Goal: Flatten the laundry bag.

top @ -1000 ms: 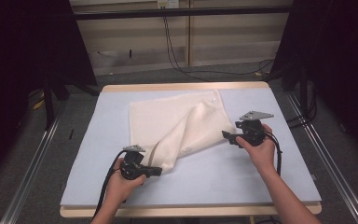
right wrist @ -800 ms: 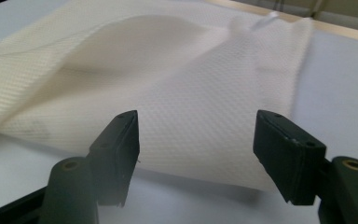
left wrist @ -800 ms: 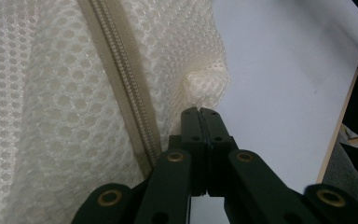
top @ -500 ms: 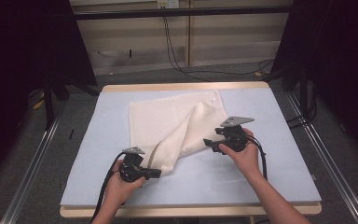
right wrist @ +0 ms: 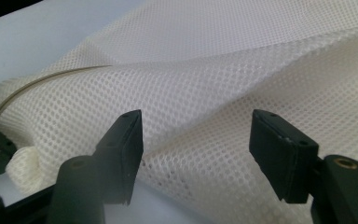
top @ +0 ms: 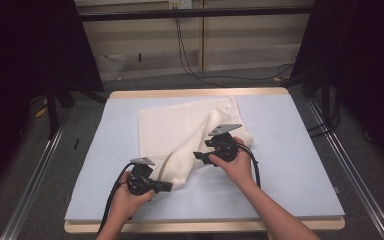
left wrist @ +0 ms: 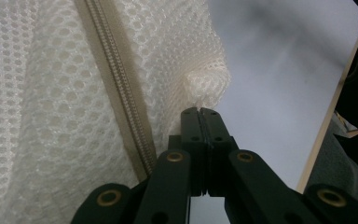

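Mesh bag [top: 182,135] lies mid-frame on the mat [top: 290,150] — left gripper [top: 166,187] pinches its lower corner, right gripper [top: 198,156] closing, jaws still apart, ungripped.

High view: bench [top: 300,150] evenly lit from above, soft shadows, surroundings nearly black. Left gripper view: mesh bag [left wrist: 51,93] sharp, far bench corner blurred. Right gripper view: bright, near tongs [right wrist: 196,154] soft, no glare.
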The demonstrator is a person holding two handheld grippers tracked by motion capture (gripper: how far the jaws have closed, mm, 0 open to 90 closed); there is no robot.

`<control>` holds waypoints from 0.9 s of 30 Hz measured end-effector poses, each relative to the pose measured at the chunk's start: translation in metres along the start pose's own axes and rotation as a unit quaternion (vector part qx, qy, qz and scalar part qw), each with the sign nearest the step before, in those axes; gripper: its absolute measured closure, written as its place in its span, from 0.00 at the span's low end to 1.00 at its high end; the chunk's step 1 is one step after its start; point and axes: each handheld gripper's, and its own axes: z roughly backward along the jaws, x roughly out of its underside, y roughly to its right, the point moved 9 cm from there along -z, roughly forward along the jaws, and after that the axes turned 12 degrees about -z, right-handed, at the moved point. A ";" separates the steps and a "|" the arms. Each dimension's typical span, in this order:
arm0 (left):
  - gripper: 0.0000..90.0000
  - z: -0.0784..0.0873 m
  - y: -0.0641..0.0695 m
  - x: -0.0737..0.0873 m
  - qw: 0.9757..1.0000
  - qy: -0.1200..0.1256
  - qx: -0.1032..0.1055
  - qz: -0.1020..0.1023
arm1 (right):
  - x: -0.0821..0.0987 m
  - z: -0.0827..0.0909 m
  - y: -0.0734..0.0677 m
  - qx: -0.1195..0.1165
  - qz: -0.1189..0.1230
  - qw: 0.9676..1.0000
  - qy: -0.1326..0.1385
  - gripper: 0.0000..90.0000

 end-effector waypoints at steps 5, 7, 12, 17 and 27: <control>0.99 0.000 0.000 0.002 1.000 -0.004 0.010 -0.002 | -0.002 -0.010 -0.001 -0.007 -0.024 1.000 -0.014 0.55; 0.99 0.000 0.000 0.003 1.000 -0.009 0.010 -0.005 | -0.001 -0.013 -0.004 -0.022 -0.027 0.999 -0.018 0.64; 0.99 -0.001 0.000 0.003 1.000 -0.013 0.010 -0.011 | -0.003 -0.012 -0.008 -0.051 -0.031 0.998 -0.012 0.94; 0.95 0.000 -0.001 0.001 1.000 -0.008 0.004 -0.004 | -0.003 -0.005 -0.009 -0.062 -0.020 0.998 -0.014 0.98; 0.69 0.025 -0.002 -0.027 0.998 0.055 -0.006 0.014 | 0.020 0.018 -0.010 -0.065 -0.007 0.998 -0.016 0.98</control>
